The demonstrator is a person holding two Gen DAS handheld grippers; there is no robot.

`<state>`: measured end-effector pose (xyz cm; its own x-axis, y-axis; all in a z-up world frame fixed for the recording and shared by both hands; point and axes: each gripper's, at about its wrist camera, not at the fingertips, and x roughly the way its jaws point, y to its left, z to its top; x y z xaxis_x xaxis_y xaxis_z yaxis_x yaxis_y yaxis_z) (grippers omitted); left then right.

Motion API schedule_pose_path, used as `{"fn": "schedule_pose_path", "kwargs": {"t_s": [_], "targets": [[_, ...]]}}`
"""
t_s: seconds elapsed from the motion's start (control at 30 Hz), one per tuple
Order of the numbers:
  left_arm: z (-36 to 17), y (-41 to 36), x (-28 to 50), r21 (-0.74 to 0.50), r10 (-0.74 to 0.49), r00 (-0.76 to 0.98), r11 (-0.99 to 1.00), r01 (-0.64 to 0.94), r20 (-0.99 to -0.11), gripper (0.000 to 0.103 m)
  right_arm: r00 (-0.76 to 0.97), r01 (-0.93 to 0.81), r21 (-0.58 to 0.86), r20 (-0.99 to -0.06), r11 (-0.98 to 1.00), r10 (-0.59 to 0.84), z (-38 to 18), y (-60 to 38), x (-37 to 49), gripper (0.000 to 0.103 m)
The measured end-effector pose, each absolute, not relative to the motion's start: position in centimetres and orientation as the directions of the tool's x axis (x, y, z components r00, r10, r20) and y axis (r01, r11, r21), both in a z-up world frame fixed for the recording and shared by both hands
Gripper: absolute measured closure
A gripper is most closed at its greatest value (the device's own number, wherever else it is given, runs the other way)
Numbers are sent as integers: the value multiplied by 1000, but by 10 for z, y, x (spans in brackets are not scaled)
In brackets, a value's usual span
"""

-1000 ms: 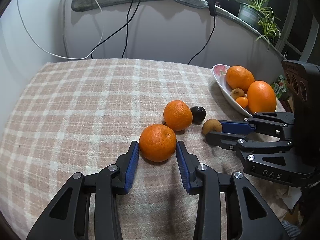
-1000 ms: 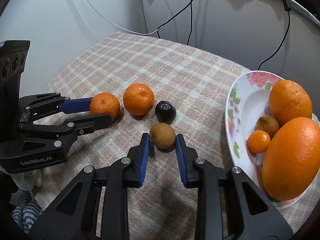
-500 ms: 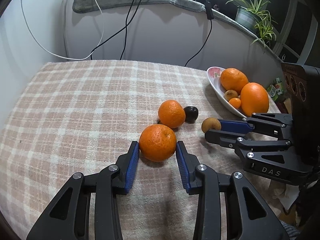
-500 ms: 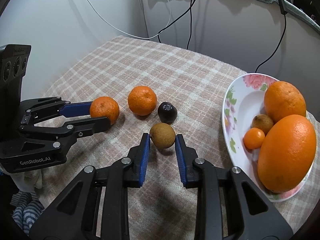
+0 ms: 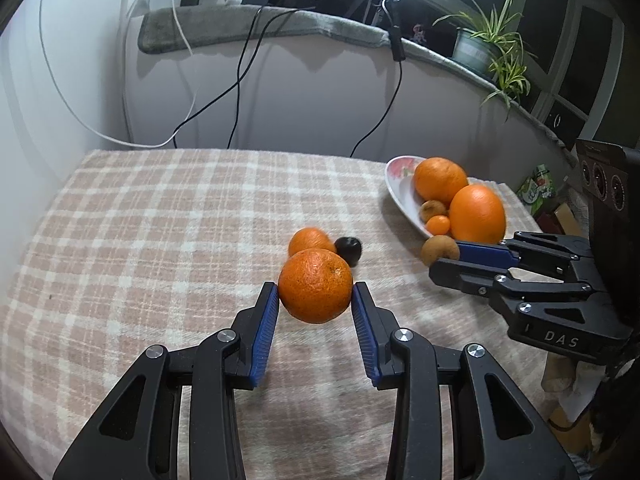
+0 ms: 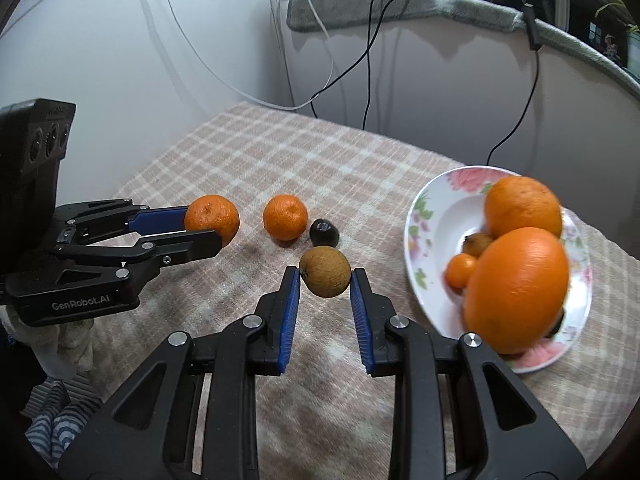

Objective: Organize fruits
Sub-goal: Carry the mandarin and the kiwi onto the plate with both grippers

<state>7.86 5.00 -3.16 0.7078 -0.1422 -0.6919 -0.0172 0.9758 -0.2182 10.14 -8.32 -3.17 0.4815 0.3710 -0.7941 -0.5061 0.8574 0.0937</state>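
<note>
My left gripper [image 5: 315, 294] is shut on a mandarin [image 5: 315, 285] and holds it above the checked cloth; it also shows in the right wrist view [image 6: 212, 220]. My right gripper [image 6: 325, 278] is shut on a small brown fruit [image 6: 325, 272], lifted off the cloth; this fruit shows in the left wrist view [image 5: 439, 250] too. A second mandarin [image 6: 285, 217] and a dark plum [image 6: 324, 232] lie on the cloth between the grippers. A flowered plate [image 6: 436, 216] at the right holds two big oranges [image 6: 518, 288], a small orange fruit and a brown fruit.
The table [image 5: 160, 220] is covered by a pink checked cloth and stands against a white wall with hanging cables [image 5: 240, 76]. A ledge with a potted plant [image 5: 486, 48] runs behind. Striped fabric [image 6: 60, 420] lies below the table's left edge.
Both grippers have risen with their fruits, the mandarin and the brown fruit now off the cloth. The views have pulled back from the table and show more of the wall.
</note>
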Motion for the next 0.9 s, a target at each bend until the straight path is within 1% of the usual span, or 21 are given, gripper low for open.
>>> {"fn": "schedule_pose_path", "kwargs": {"t_s": [0.27, 0.47, 0.9], "targets": [[-20, 38, 91, -226, -165, 723, 974, 12, -671, 67, 536, -468, 94, -760, 879, 367, -10, -116, 95, 76], [-13, 23, 108, -229, -189, 730, 972, 45, -657, 67, 581, -413, 91, -740, 906, 339, 4, -152, 96, 76], [-13, -6, 154, -232, -232, 715, 967, 100, -659, 67, 637, -296, 94, -723, 951, 270, 14, -219, 115, 76]]}}
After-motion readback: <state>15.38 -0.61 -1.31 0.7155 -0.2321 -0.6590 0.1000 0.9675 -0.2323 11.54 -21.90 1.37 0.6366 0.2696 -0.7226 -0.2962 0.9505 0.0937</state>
